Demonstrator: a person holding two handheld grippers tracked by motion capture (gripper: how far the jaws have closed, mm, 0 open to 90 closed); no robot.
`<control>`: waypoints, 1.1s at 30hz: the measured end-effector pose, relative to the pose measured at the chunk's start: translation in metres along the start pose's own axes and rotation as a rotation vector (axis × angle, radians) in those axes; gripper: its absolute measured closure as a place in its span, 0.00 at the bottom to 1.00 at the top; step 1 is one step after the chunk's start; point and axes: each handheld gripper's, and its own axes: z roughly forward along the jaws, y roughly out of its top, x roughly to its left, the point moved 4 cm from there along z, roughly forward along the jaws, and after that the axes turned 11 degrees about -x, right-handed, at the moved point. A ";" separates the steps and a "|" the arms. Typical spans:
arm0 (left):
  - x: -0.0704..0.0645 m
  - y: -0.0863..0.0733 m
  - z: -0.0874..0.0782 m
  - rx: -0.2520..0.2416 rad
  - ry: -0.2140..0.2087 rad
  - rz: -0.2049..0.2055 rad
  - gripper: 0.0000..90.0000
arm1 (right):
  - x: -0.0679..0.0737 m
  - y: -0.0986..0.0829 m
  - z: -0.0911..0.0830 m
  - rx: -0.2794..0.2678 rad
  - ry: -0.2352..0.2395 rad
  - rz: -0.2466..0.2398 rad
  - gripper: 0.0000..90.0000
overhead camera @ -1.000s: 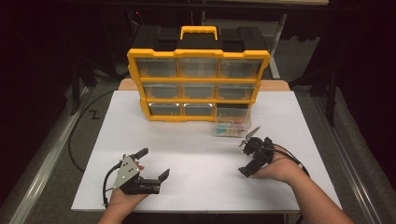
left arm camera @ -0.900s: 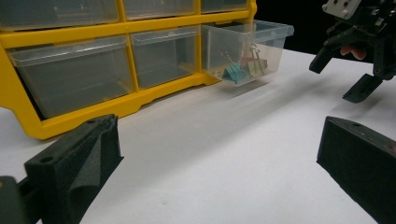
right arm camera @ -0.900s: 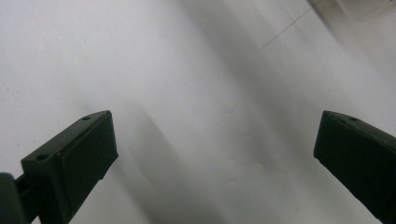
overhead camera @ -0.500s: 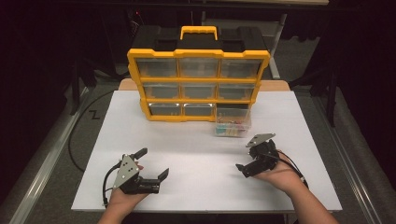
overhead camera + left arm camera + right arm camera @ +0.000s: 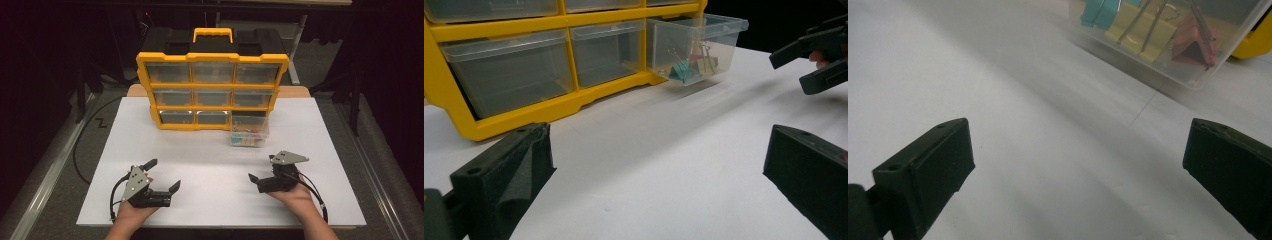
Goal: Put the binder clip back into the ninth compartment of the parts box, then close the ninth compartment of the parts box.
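A yellow drawer cabinet stands at the back of the white table. Its bottom right clear drawer is pulled out and holds coloured binder clips. My left gripper rests open near the front left, nothing between its jaws. My right gripper is open and empty at the front right, a little short of the drawer, jaws pointing left. From the left gripper view the drawer lies ahead and the right gripper is at the far right. The right gripper view has the clips close ahead.
The other cabinet drawers are closed. A black cable loops off the table's left side. Bare white tabletop lies between the two grippers and in front of the cabinet.
My right gripper drew back a little from the pulled-out drawer toward the front edge and turned its jaws to the left. The left gripper stayed put.
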 end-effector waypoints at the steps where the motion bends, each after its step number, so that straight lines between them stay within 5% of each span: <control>1: 0.000 0.000 0.000 0.002 0.001 0.001 0.00 | 0.000 -0.001 -0.001 -0.018 -0.003 0.007 0.01; 8: 0.002 -0.004 0.000 0.015 0.017 -0.013 0.00 | -0.003 -0.005 -0.009 -0.127 -0.036 0.036 0.01; 24: -0.002 -0.003 0.003 0.016 0.022 -0.003 0.00 | 0.003 -0.008 -0.010 -0.140 -0.042 0.028 0.02; 33: -0.002 -0.004 0.003 0.017 0.015 -0.010 0.00 | -0.003 -0.008 -0.015 -0.175 -0.077 0.056 0.18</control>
